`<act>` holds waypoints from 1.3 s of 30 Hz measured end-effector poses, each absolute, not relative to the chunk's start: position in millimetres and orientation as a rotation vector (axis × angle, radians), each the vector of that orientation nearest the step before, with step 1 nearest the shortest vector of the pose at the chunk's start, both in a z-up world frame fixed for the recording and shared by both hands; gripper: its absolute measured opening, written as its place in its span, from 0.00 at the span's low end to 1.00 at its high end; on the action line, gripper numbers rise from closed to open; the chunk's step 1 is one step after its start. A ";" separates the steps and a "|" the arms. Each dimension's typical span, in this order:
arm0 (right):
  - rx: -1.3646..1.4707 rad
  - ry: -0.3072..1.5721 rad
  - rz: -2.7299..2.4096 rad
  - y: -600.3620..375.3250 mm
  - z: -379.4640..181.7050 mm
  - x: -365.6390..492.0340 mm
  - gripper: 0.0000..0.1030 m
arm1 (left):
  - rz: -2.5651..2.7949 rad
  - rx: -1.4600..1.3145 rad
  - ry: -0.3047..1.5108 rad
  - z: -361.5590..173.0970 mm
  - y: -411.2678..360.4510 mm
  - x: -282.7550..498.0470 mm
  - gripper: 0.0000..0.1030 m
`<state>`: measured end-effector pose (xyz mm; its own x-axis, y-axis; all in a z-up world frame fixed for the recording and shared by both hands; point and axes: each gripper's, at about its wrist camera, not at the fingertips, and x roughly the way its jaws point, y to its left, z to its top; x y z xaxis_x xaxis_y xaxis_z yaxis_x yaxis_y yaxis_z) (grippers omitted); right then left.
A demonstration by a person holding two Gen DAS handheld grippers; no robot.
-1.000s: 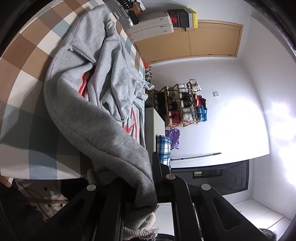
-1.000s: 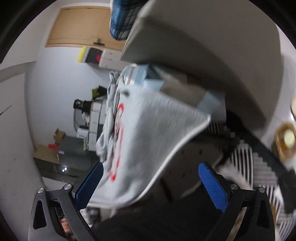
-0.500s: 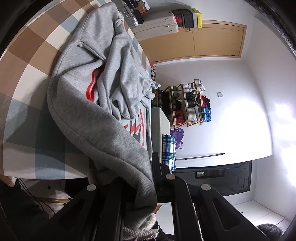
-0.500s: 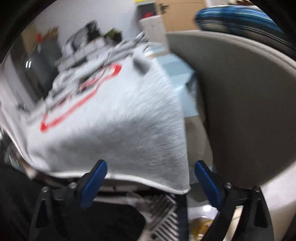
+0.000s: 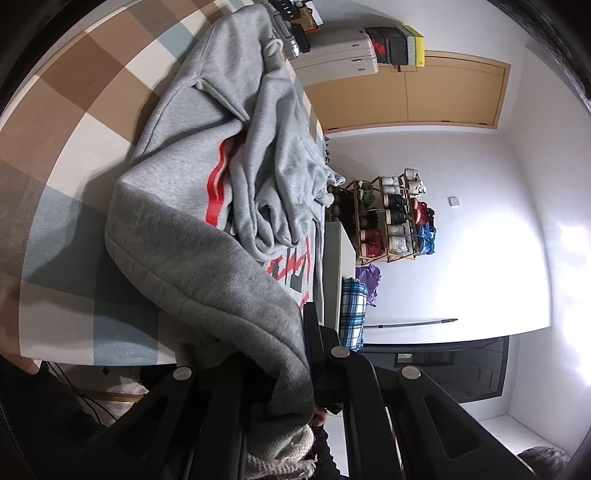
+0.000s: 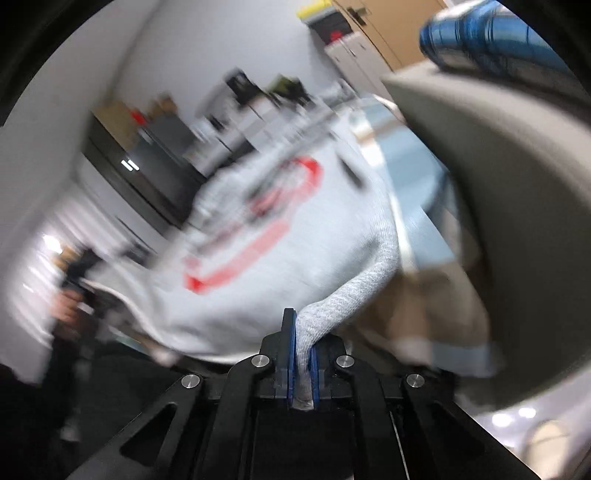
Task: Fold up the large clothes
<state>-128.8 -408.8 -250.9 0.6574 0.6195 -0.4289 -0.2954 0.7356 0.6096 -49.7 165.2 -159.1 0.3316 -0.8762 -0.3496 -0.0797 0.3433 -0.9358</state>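
Observation:
A large grey hoodie [image 5: 229, 177] with red print lies crumpled on a checked tablecloth [image 5: 74, 122]. My left gripper [image 5: 295, 373] is shut on its thick ribbed hem, which drapes over the fingers and hides the pads. In the right wrist view, which is blurred by motion, my right gripper [image 6: 303, 354] is shut on a corner of the same grey hoodie [image 6: 266, 258]; the cloth is pinched between the blue pads [image 6: 290, 343] and stretches away to the table.
A grey chair back [image 6: 498, 203] stands close on the right with a blue plaid cloth [image 6: 487, 33] on it. A shoe rack [image 5: 391, 218], wooden doors [image 5: 424, 96] and white cases [image 5: 332, 59] stand beyond the table. The table edge [image 5: 92, 354] is near my left gripper.
My right gripper was open around the hanging hoodie corner and has shut on it. My left gripper keeps its hold; its view has shifted slightly.

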 end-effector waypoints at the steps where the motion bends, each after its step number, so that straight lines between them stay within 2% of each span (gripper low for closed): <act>1: 0.546 0.658 0.550 -410.2 -246.5 -127.4 0.08 | -0.688 -1.102 1.118 -159.8 164.2 -48.9 0.02; 7: 0.494 0.738 0.475 -396.3 -245.9 -110.9 0.11 | -0.700 -1.101 1.124 -161.5 161.6 -50.6 0.02; 13: 0.558 0.760 0.461 -401.7 -245.5 -112.0 0.14 | -0.701 -1.105 1.131 -165.1 162.2 -50.7 0.02; 18: 0.642 0.756 0.475 -401.7 -247.1 -109.8 0.34 | -0.684 -1.102 1.143 -167.9 164.0 -53.7 0.02; 23: 0.567 0.797 0.425 -389.2 -239.9 -110.0 0.39 | -0.588 -1.037 1.140 -168.3 171.8 -62.4 0.02; 25: 0.546 0.807 0.404 -385.4 -239.9 -111.7 0.40 | -0.552 -1.032 1.180 -176.2 173.0 -64.8 0.09; 26: 0.537 0.813 0.392 -383.8 -241.1 -112.1 0.39 | -0.533 -1.034 1.197 -180.6 173.6 -65.9 0.23; 27: 0.530 0.823 0.377 -383.0 -243.3 -111.9 0.25 | -0.513 -1.045 1.201 -184.5 174.7 -67.6 0.41; 28: 0.527 0.837 0.357 -383.1 -246.4 -111.1 0.12 | -0.496 -1.054 1.199 -187.1 175.7 -69.8 0.49; 29: 0.541 0.852 0.335 -385.1 -250.6 -110.2 0.05 | -0.478 -1.054 1.193 -190.5 175.9 -73.5 0.53; 33: 0.619 0.822 0.321 -395.1 -256.0 -115.4 0.05 | -0.484 -1.045 1.236 -200.3 169.2 -79.9 0.53; 39: 0.653 0.730 0.335 -400.7 -231.3 -131.3 0.05 | -0.448 -0.940 1.328 -216.9 157.5 -100.5 0.56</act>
